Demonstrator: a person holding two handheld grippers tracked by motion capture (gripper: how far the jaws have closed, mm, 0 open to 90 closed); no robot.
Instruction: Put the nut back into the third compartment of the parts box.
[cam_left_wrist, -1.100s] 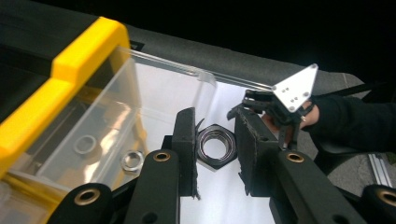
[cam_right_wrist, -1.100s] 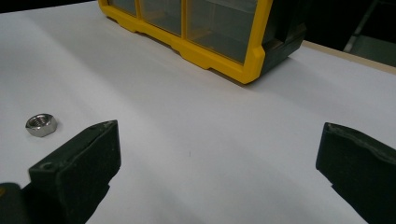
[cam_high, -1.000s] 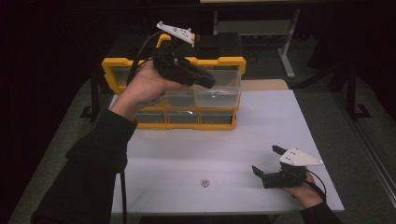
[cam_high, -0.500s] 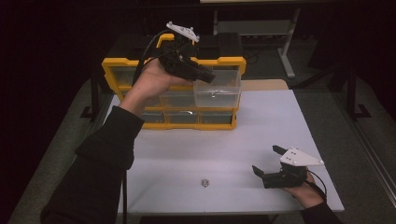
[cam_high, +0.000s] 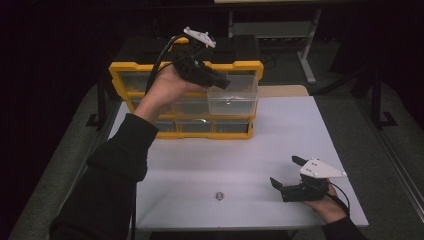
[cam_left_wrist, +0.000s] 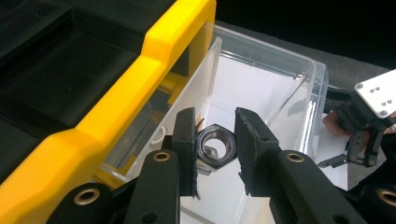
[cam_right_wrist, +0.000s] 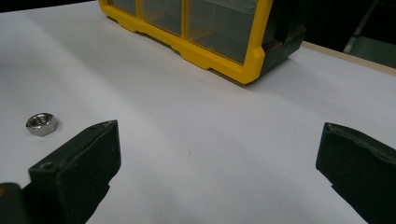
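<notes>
A yellow and black drawer cabinet (cam_high: 125, 71) stands at the back of the white table (cam_high: 285, 130). One clear drawer (cam_high: 234, 99) is pulled out at its upper right. My left gripper (cam_high: 224, 83) hangs over that drawer, shut on a steel hex nut (cam_left_wrist: 215, 147), which sits between the pads above the drawer (cam_left_wrist: 261, 88) floor. Another hex nut (cam_high: 219, 195) lies loose on the table near the front edge. My right gripper (cam_high: 284, 170) rests low at the front right, open and holding nothing, with that nut (cam_right_wrist: 41, 123) off to its left.
The cabinet (cam_right_wrist: 219, 51) has further clear drawers, all closed, in its lower rows. A black surface with table legs stands behind the white table. Dark floor surrounds the table on both sides.
My left gripper has shifted slightly right and forward over the open drawer, still holding the nut. The right gripper has stayed put.
</notes>
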